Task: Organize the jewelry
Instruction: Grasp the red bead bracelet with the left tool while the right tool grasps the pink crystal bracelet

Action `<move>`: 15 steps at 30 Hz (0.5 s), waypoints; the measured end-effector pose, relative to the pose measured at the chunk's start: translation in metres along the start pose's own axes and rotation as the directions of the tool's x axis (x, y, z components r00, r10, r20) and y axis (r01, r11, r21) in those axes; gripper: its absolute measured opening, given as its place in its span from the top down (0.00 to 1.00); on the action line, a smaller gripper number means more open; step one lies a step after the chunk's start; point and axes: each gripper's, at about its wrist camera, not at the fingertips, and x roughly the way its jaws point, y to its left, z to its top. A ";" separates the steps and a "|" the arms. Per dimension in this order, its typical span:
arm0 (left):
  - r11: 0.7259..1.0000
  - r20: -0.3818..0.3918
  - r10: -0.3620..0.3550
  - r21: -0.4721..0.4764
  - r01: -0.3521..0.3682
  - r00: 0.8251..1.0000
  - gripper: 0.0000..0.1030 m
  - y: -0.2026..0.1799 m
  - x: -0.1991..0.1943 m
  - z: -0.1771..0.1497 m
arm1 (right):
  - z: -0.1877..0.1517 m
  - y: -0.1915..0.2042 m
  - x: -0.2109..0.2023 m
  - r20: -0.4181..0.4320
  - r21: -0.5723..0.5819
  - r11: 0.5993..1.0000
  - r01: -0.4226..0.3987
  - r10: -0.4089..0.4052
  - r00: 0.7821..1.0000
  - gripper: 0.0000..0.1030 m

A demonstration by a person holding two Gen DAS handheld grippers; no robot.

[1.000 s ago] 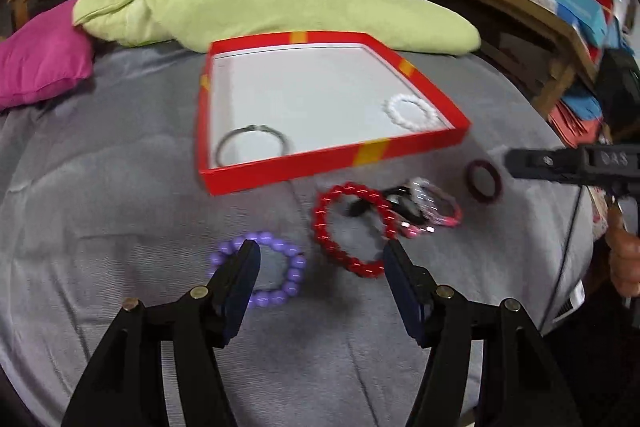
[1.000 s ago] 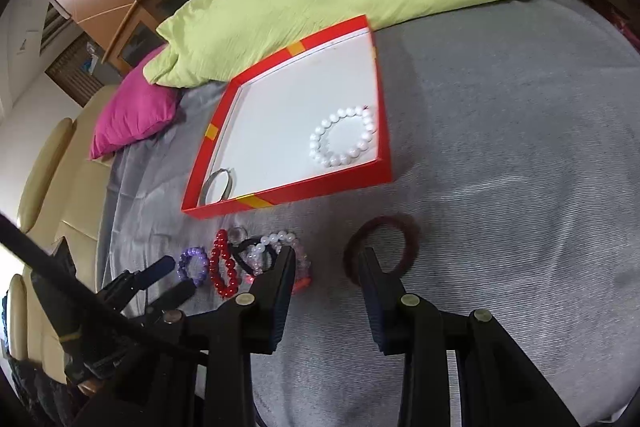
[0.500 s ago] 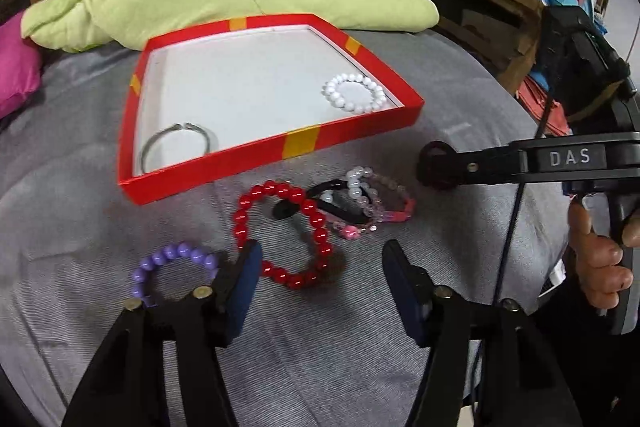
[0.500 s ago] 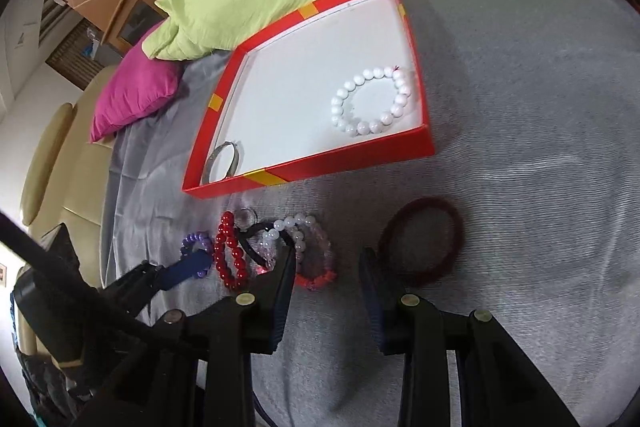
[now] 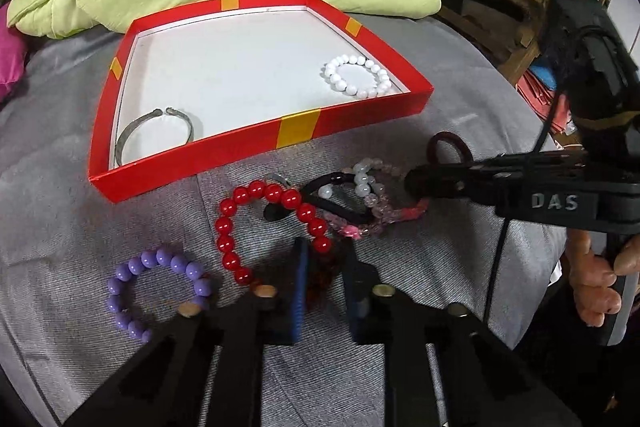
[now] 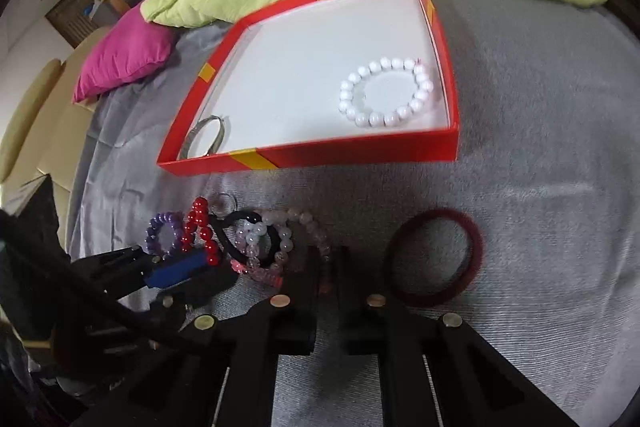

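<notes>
Left gripper (image 5: pixel 324 267) clamps the red beads (image 5: pixel 276 227) near the bed's (image 5: pixel 60 227) front edge; right gripper (image 6: pixel 328 267) pinches the pink beads (image 6: pixel 280 247), both likely bound for the box (image 5: pixel 296 131).

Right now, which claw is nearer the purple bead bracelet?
Left. The left claw sits beside the purple bracelet, closed on the red bracelet. The right claw is beyond the pile.

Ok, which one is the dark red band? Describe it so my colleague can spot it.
Start at the red tray on the grey cloth. In front of its corner nearest the white bead bracelet lies the dark red band. It is a plain fuzzy ring with no beads, lying alone, apart from the tangled beaded bracelets.
</notes>
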 end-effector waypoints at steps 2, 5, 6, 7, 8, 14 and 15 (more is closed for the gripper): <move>1.000 0.005 -0.026 -0.012 0.026 1.000 0.90 0.004 -0.003 -0.002 | 0.001 0.000 -0.008 0.025 -0.003 1.000 -0.015 0.015 1.000 0.92; 0.999 0.027 -0.045 -0.003 0.045 0.999 0.91 0.008 -0.014 -0.004 | 0.003 -0.004 -0.021 0.061 0.018 0.999 -0.050 0.049 0.997 0.92; 0.999 0.039 -0.048 0.003 0.048 0.998 0.91 0.009 -0.018 -0.004 | 0.003 -0.007 -0.026 0.075 0.027 0.998 -0.063 0.060 0.995 0.92; 0.999 0.047 -0.052 0.007 0.052 0.998 0.91 0.010 -0.022 -0.005 | 0.004 -0.009 -0.030 0.085 0.035 0.997 -0.074 0.071 0.994 0.92; 0.998 0.055 -0.055 0.008 0.055 0.997 0.91 0.011 -0.025 -0.006 | 0.005 -0.011 -0.033 0.094 0.044 0.995 -0.087 0.082 0.992 0.92; 0.997 0.120 -0.074 0.011 0.073 0.990 0.91 0.020 -0.055 -0.007 | 0.009 -0.018 -0.049 0.151 0.084 0.987 -0.136 0.123 0.981 0.92; 0.997 0.132 -0.078 0.011 0.077 0.988 0.91 0.021 -0.060 -0.007 | 0.010 -0.019 -0.050 0.156 0.087 0.986 -0.144 0.130 0.979 0.92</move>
